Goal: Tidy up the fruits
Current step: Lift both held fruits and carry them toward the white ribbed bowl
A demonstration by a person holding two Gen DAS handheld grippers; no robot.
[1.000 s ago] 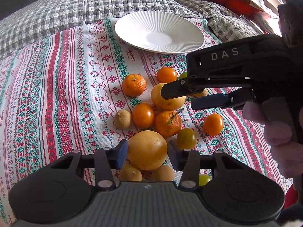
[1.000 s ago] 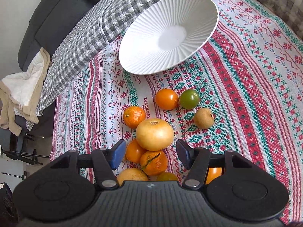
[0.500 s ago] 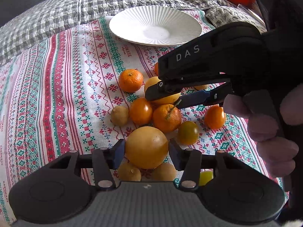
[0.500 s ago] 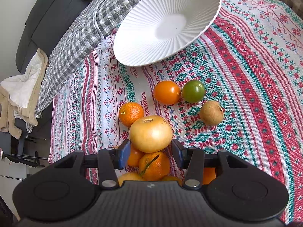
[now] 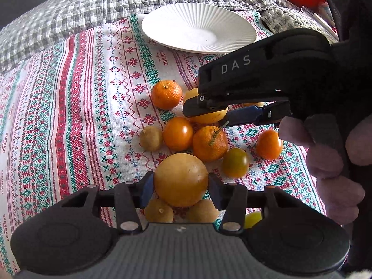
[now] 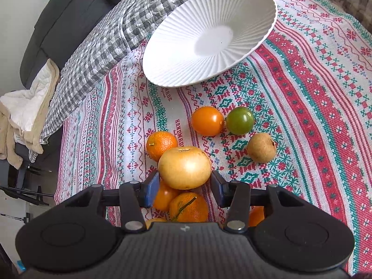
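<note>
While gripped, yellow fruit [image 5: 181,179] round, smooth, speckled

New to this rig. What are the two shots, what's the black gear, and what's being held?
There is no robot here. A person holds hand-operated tongs in each hand, and each pair carries a fisheye camera looking forward along its two fingers, so the black shape at the bottom of each picture is the tool itself.

In the left-wrist view, the left tongs grip a big yellow fruit. The black tool marked DAS is the right tongs, with the right hand on its handle.

In the right-wrist view, those tongs have just been closing and now press on a pale round fruit.

Other fruit lies loose on the patterned cloth, including a mandarin and a green one. The white ribbed plate holds nothing.
</note>
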